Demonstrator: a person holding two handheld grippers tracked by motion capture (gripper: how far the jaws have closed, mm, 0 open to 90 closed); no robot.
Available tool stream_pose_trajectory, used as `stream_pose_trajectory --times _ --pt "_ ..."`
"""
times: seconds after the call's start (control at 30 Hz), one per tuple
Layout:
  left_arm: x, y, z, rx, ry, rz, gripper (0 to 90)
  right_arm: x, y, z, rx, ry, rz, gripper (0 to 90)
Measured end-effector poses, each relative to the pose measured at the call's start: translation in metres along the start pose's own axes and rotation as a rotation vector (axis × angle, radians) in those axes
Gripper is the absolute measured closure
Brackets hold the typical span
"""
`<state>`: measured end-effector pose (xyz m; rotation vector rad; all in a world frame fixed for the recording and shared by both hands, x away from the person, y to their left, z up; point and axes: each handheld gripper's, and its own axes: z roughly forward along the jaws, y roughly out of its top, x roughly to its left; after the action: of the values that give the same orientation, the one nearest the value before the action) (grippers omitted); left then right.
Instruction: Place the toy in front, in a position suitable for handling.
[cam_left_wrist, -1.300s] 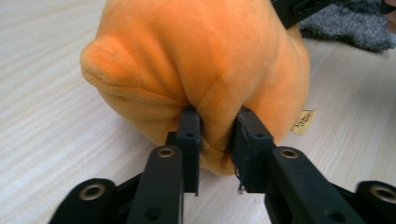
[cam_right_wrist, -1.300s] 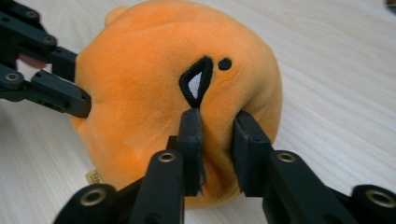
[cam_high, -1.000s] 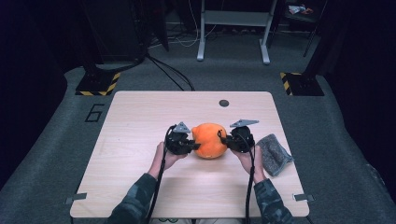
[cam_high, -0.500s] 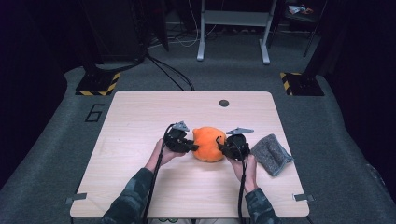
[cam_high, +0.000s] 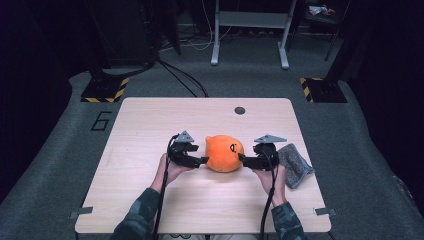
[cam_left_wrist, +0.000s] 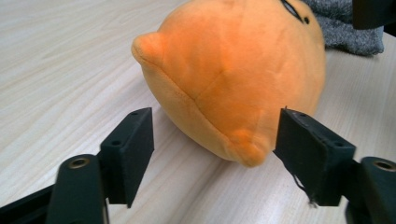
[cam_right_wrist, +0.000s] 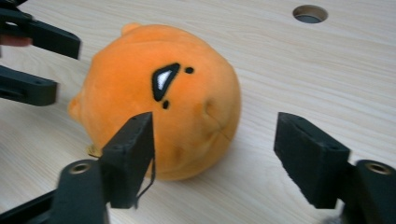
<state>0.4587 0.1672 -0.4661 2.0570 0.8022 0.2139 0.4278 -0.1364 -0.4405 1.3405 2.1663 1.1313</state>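
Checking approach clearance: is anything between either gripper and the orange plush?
Nothing visible. The left gripper and right gripper stand open, flanking the orange plush. The grey cloth lies aside, beyond the right gripper.

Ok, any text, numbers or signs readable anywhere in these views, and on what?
"6": black numeral on the grey floor left of the table.
Plush: stitched black face marks, no letters.
Yellow-black hazard stripes on the floor bases: no words.
Nothing else is readable.
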Motion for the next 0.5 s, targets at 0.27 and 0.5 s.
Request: stream_pose_trajectory --times 0.27,0.5 --pt "-0.011 -0.01 -0.01 0.003 0.037 0.019 22.8 -0.026 -0.014 -0.017 0.037 -0.064 -0.036 15.3" --pt "-0.017 -0.018 -0.006 0.029 0.07 0.039 22.1 -0.052 -0.032 -0.03 0.037 -0.117 0.01 14.8"
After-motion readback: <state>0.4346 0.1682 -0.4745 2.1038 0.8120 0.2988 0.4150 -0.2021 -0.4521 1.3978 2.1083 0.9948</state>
